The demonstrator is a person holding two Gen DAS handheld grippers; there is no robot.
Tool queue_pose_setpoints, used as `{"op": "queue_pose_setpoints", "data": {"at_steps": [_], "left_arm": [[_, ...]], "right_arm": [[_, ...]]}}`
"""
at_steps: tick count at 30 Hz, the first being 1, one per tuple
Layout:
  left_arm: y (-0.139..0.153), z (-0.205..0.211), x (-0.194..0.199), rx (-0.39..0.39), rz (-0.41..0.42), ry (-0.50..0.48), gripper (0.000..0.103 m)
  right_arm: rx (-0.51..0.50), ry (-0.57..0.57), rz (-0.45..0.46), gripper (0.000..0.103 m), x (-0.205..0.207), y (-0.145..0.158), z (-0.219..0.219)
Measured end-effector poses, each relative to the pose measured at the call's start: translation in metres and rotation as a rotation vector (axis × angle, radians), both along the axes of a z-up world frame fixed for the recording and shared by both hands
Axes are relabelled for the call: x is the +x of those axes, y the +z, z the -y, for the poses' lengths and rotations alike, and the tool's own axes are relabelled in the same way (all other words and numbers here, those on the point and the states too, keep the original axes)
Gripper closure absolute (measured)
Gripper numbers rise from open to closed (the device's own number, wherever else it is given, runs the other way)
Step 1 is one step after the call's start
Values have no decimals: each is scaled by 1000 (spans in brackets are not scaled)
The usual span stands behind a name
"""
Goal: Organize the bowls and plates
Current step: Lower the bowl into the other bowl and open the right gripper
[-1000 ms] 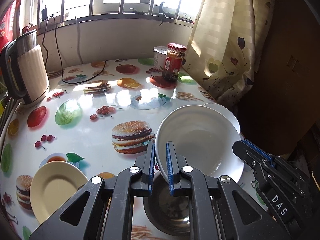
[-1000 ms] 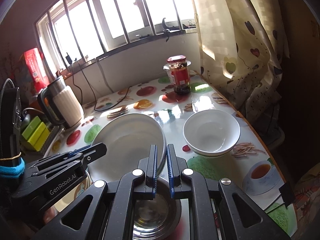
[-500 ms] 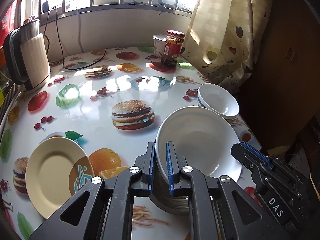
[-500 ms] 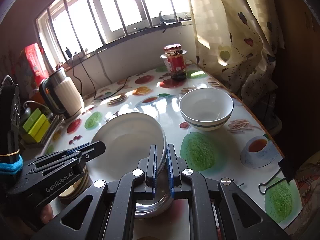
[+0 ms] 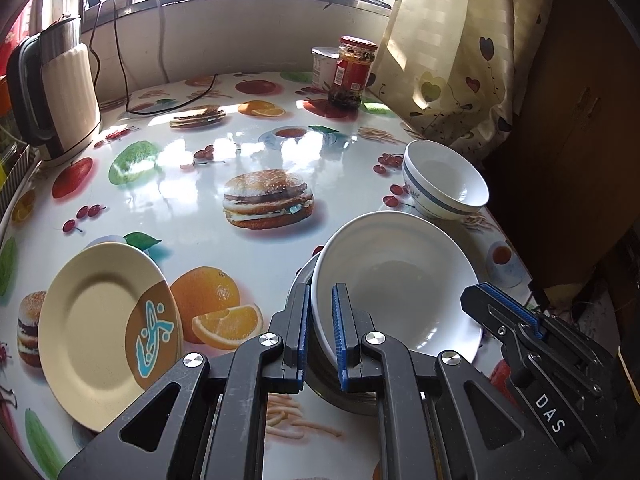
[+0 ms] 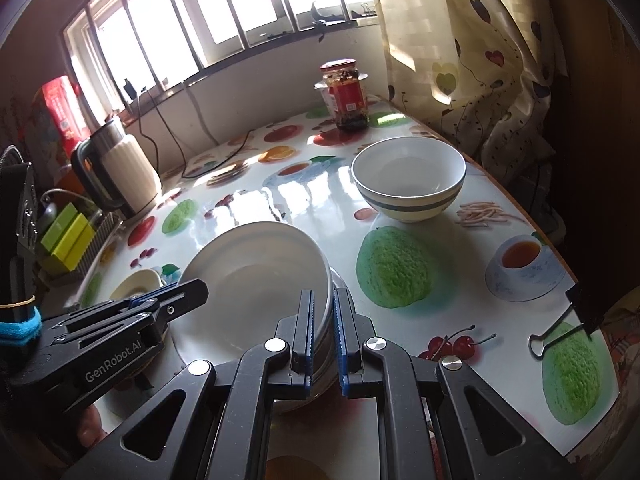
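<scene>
Pinching white plate (image 5: 394, 280), both grippers.

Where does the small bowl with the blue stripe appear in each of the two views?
Left wrist: striped bowl at right of centre, near the table's right edge.
Right wrist: upper centre-right, beyond the big white plate.
Shared landmark: red-lidded jar by the curtain.

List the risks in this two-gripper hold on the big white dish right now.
1. Both the left gripper and the right gripper pinch only the thin rim of the wide white ceramic dish; if they pull apart, it may slip.
2. The dish sits tilted over the round steel bowl and could knock it.
3. The blue-banded white bowl stands near the table edge; a swing could push it off.
</scene>
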State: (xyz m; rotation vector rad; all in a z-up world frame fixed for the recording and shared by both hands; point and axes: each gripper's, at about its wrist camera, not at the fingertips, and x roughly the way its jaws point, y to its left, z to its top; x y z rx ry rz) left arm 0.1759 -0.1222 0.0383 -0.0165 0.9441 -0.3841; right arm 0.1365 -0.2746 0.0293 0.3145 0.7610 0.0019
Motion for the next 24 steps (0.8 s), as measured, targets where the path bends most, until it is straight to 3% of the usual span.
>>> {"op": "queue_pose_setpoints", "data": {"at_steps": [24], "left_arm": [[-7,-2,1,-18,-28,10,91]], "right_arm": [[5,3,-6,92,2,-4,0]]}}
